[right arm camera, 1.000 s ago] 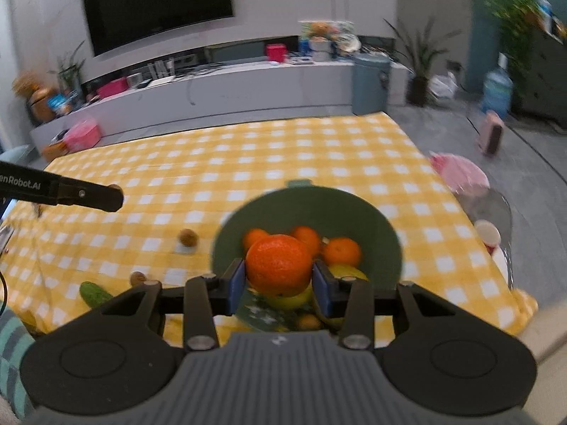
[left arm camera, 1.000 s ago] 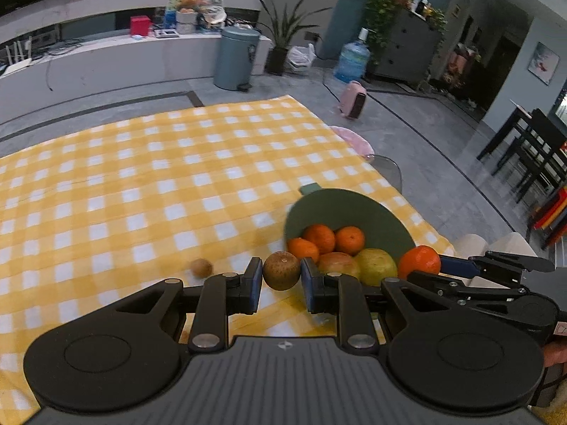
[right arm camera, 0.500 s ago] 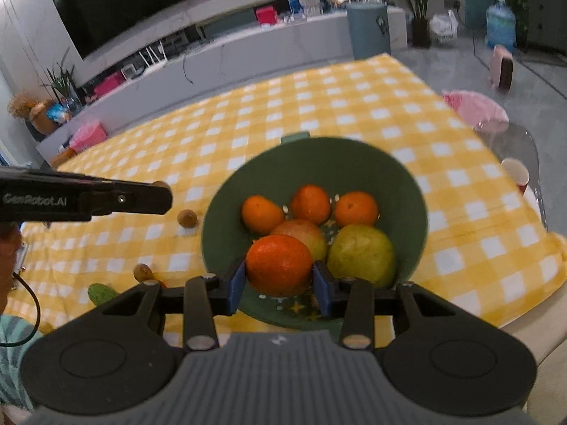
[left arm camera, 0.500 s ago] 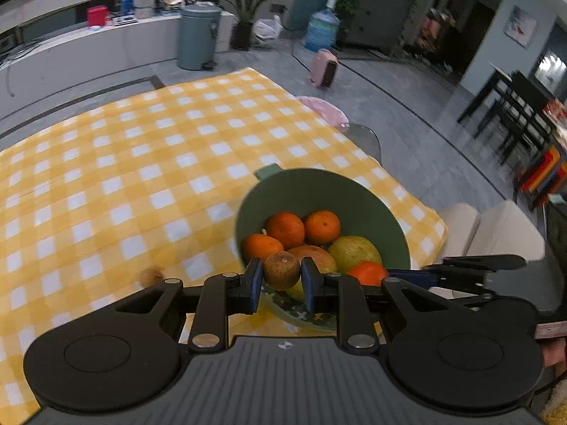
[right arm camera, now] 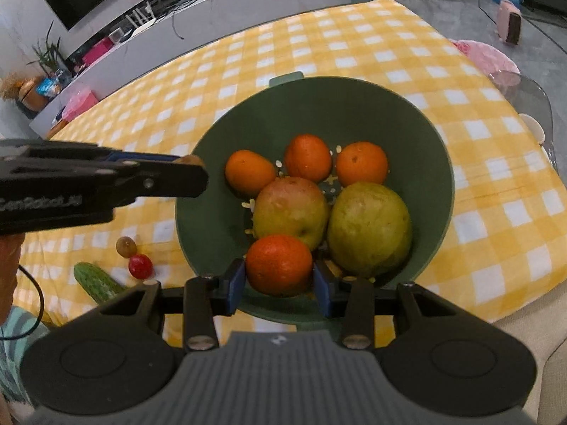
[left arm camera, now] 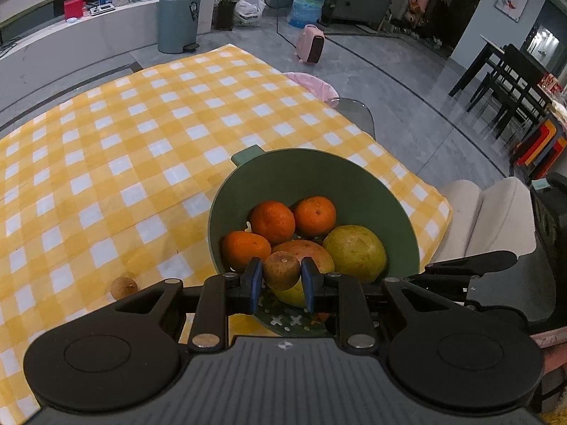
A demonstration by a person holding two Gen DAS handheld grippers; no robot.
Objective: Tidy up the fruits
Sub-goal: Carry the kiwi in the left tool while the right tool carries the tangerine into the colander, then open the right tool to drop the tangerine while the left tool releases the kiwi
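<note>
In the left wrist view, the left gripper (left arm camera: 281,279) grips a small brown fruit (left arm camera: 282,270) and has come down from beside the green bowl (left arm camera: 354,191) to hang over its near left part, above the fruit inside. In the right wrist view, the right gripper (right arm camera: 280,281), fingers clamped on a mandarin (right arm camera: 279,265), has likewise sunk close over the bowl's near side. Both pieces look ready to release, while more items wait on the checked surface (right arm camera: 496,163) to the left.

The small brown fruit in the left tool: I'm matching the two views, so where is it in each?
Left wrist view: small brown fruit at lower centre, clamped in the left tool.
Right wrist view: small brown fruit at mid-left, peeking at that tool's tip.
Shared landmark: green colander.
</note>
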